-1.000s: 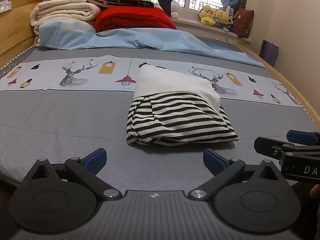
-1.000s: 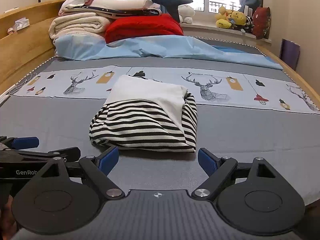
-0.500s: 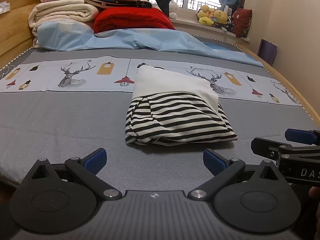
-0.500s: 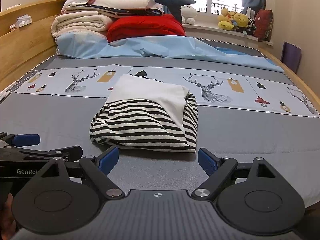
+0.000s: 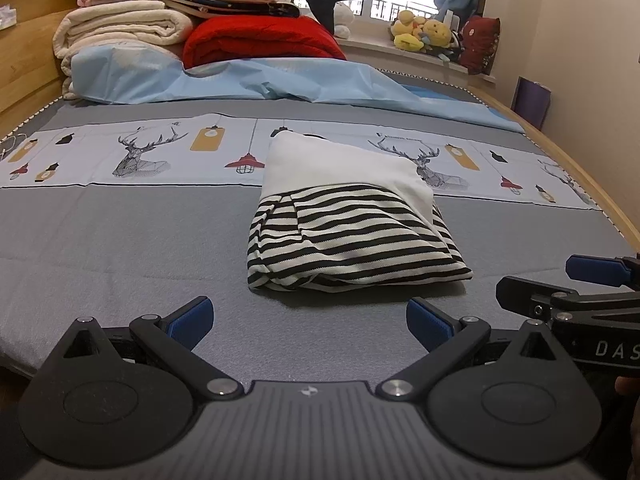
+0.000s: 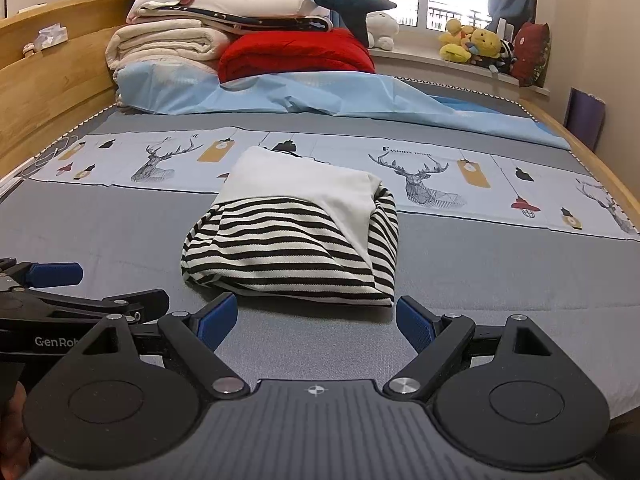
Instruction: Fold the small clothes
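Your left gripper (image 5: 308, 318) hangs with its jaws spread wide and empty, and your right gripper (image 6: 316, 318) does the same just beside it at the near edge of the bed (image 5: 120, 240). That reads as hands off a finished bundle. Just beyond both sits the garment (image 5: 348, 232), folded into a compact packet with the striped half nearest you and the white half behind, centred on the grey sheet. Against a second ago, the garment sits a touch closer; nothing else has shifted.

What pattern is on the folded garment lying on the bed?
The folded garment has black and white horizontal stripes, with a plain white panel on top. It shows best in the right wrist view.
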### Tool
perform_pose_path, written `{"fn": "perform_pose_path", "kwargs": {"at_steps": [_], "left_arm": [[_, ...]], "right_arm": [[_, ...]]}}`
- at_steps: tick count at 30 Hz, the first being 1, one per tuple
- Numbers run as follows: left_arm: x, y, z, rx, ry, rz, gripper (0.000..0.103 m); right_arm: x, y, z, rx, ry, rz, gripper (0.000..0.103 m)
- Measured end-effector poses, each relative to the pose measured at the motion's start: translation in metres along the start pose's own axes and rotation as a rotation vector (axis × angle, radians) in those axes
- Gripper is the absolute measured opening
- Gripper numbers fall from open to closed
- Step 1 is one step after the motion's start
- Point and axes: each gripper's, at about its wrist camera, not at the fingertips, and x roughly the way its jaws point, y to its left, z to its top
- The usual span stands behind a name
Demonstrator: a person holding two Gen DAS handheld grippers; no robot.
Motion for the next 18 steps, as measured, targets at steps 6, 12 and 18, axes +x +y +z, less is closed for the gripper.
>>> {"fn": "perform_pose_path", "kwargs": {"at_steps": [6, 12, 18], "left_arm": [[0.0003, 0.0017, -0.0001, 0.004, 0.001, -0.005, 0.103], [0.0001, 0.002, -0.0003, 0.005, 0.0, -0.005, 0.103], [0.0005, 0.0024, -0.0006, 0.006, 0.003, -0.008, 0.103]], "right_arm": [[-0.0004, 0.0007, -0.0007, -0.006, 0.0, 0.001, 0.087], [-0.0004, 0.0007, -0.0007, -0.006, 0.0, 0.0, 0.087], [-0.0004, 0.0006, -0.0008, -0.005, 0.0, 0.0, 0.087]]}}
